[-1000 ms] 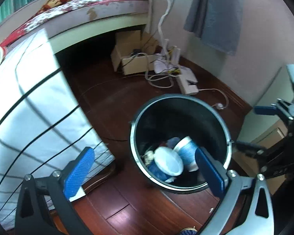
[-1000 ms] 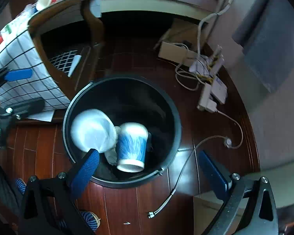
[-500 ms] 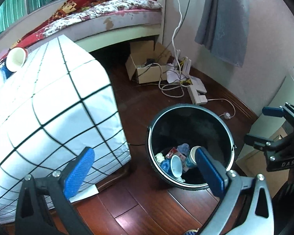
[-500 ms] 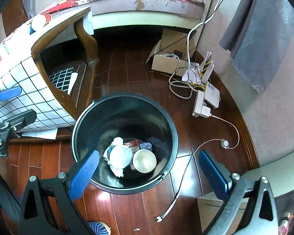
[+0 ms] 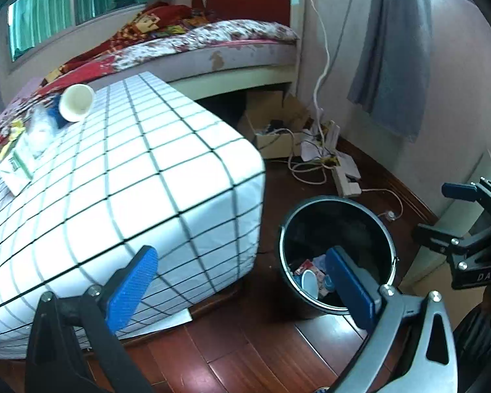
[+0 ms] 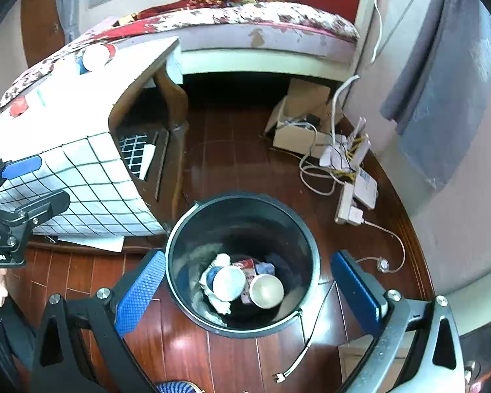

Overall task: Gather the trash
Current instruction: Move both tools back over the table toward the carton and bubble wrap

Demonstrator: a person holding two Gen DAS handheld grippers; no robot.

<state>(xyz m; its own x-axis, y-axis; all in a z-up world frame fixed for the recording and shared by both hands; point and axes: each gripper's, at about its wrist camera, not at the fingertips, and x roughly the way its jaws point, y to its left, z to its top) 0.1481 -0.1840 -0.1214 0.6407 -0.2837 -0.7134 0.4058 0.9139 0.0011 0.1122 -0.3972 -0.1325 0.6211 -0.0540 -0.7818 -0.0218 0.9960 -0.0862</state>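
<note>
Left wrist view: the left gripper (image 5: 242, 290) is wide open and holds nothing.
Bin: the black bin (image 5: 386, 239) stands on the wood floor (image 5: 245, 353) just beside the table.
In the bin: a white cup (image 5: 310, 283) and some wrappers lie at the bottom.
Table: a table with a checked cloth (image 5: 131, 177) is on the left.
On the table: a paper cup (image 5: 77, 102) lies on its side at the far end, with a green and white pack (image 5: 16, 168) and other small bits near it.
Other tool: the right gripper (image 5: 455, 209) shows at the right edge, open too.

Right wrist view: the right gripper (image 6: 245, 290) is spread wide above the bin (image 6: 180, 239) and is empty.
In the bin: two paper cups (image 6: 266, 291), a crumpled tissue (image 6: 217, 304) and a red wrapper (image 6: 245, 264).
Table top: a cup (image 6: 95, 57) and a red thing (image 6: 18, 108) lie on it.

Done: some trash is in the bin.
Left to do: I think the things on the table must go in next.
</note>
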